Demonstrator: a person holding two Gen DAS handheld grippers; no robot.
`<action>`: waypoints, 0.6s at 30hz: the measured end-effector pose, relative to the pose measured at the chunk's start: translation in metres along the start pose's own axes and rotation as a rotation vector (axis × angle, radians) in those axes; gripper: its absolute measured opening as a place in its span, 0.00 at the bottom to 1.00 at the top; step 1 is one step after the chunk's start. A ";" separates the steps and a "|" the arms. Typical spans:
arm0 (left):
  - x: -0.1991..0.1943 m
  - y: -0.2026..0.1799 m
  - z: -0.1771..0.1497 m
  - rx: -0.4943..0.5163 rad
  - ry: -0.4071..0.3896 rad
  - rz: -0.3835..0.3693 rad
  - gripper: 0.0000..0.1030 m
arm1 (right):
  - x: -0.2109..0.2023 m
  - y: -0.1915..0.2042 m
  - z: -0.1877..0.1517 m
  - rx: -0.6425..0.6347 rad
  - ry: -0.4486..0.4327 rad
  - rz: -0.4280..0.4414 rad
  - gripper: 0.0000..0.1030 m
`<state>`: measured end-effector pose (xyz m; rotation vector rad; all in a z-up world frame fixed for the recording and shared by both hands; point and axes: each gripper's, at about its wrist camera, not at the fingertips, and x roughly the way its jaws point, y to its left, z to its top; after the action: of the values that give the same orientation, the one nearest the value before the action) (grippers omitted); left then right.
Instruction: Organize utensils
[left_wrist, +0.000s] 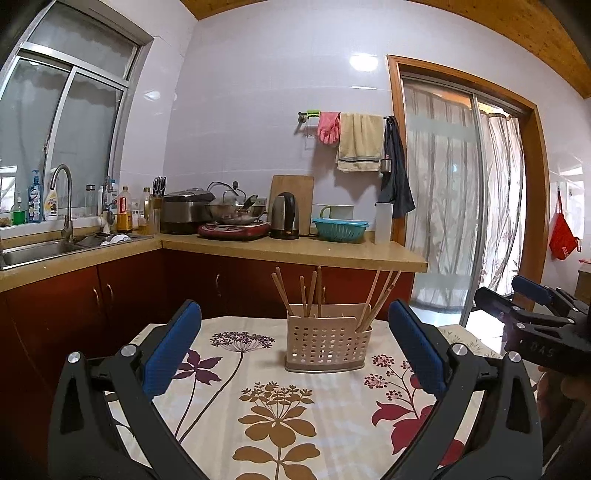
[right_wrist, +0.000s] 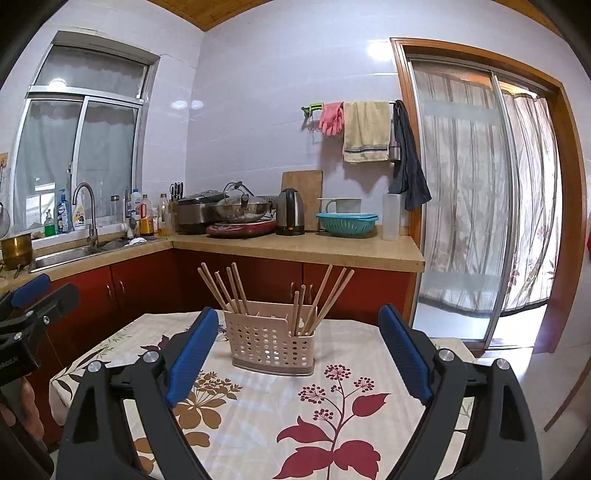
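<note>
From the left wrist, the left claw (left_wrist: 291, 350) stands released and empty above the flowered desk (left_wrist: 229, 413). The perforated holder (left_wrist: 328, 341) sits ahead near the desk's far edge, chopsticks (left_wrist: 314, 291) standing in it, long axes near upright, tips fanning outward.

From the right wrist, the right claw (right_wrist: 299, 354) is likewise spread wide with nothing between its fingers. No loose utensil shows on the desk, so the sorting looks finished or nearly so; any next move would call for finding a stray piece first.

left tongs (left_wrist: 291, 347) agape, empty | right tongs (right_wrist: 299, 350) agape, empty | side by side
</note>
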<state>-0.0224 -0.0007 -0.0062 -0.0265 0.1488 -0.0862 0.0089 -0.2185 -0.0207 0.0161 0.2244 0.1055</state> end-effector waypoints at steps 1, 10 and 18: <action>0.000 0.000 0.000 -0.001 0.001 0.000 0.96 | -0.001 0.000 0.000 -0.001 -0.001 0.000 0.83; -0.005 0.002 -0.002 -0.009 0.003 0.001 0.96 | -0.001 0.000 -0.001 0.000 -0.002 0.000 0.84; -0.006 0.001 -0.003 -0.006 0.007 0.001 0.96 | -0.002 0.002 -0.001 0.001 0.000 0.000 0.84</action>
<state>-0.0282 0.0011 -0.0084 -0.0317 0.1556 -0.0852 0.0063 -0.2166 -0.0215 0.0167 0.2246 0.1056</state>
